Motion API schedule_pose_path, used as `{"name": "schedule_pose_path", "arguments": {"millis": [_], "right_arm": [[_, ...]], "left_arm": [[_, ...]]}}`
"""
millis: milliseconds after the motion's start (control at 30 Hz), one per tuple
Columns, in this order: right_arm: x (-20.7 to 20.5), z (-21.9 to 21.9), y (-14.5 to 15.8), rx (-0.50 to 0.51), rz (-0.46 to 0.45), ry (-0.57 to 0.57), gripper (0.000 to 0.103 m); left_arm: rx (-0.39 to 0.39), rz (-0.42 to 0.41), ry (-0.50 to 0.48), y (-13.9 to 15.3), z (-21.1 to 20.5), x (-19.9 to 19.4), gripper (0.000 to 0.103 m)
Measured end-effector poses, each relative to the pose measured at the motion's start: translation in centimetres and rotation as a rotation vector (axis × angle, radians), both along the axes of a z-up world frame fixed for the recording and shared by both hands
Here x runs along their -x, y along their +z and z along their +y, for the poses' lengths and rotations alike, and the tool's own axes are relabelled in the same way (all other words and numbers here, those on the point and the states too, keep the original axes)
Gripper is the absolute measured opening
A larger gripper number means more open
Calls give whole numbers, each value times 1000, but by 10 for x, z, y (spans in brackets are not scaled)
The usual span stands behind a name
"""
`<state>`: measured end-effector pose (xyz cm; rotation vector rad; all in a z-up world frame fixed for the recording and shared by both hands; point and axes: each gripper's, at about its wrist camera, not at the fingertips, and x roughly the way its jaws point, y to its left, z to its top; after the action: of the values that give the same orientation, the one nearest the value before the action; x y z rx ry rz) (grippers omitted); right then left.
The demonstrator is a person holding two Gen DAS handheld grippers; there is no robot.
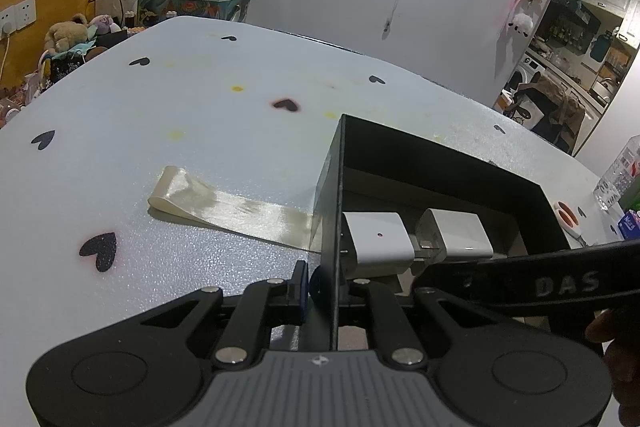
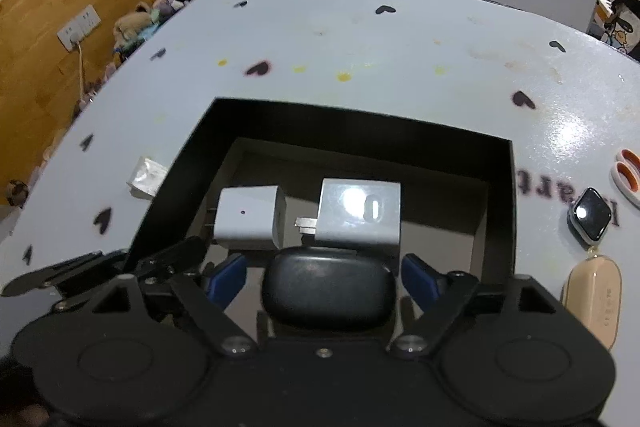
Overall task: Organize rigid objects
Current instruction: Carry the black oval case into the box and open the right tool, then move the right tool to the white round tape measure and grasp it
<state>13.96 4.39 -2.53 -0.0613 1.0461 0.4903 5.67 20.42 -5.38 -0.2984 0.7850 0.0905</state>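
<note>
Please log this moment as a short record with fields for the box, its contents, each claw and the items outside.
box: black open box on the white heart-print table
contents: two white chargers; black earbud case at the near end
left claw: shut on the box's wall
right claw: open, blue pads apart on either side of the earbud case
outside: smartwatch, beige case, scissors to the right of the box

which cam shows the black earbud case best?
Right wrist. The black earbud case sits whole and close between the open jaws of the right gripper, inside the black box. In the left wrist view it is hidden.
</note>
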Motion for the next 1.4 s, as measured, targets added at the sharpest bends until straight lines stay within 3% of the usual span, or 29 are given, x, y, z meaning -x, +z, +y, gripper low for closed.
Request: {"name": "schedule_pose_path", "arguments": {"millis": [233,567,933,1200,1400], "right_arm": [[12,-23,19,-73,-39,14,88],[53,-70,44,-121,-182,40,89],[89,-118,39,-134,-304,-18,103],[94,-170,24,-148,-348,-203,103],[87,-235,5,-126,-307,-492,103]], "left_arm": [[-3,2,3,0,0,0,11],[-1,6,13,1,-1,0,10],[-9,13,18,2,-3,1,10],[-10,13,18,2,-3,1,10],[-10,14,18,2,-3,1,10]]}}
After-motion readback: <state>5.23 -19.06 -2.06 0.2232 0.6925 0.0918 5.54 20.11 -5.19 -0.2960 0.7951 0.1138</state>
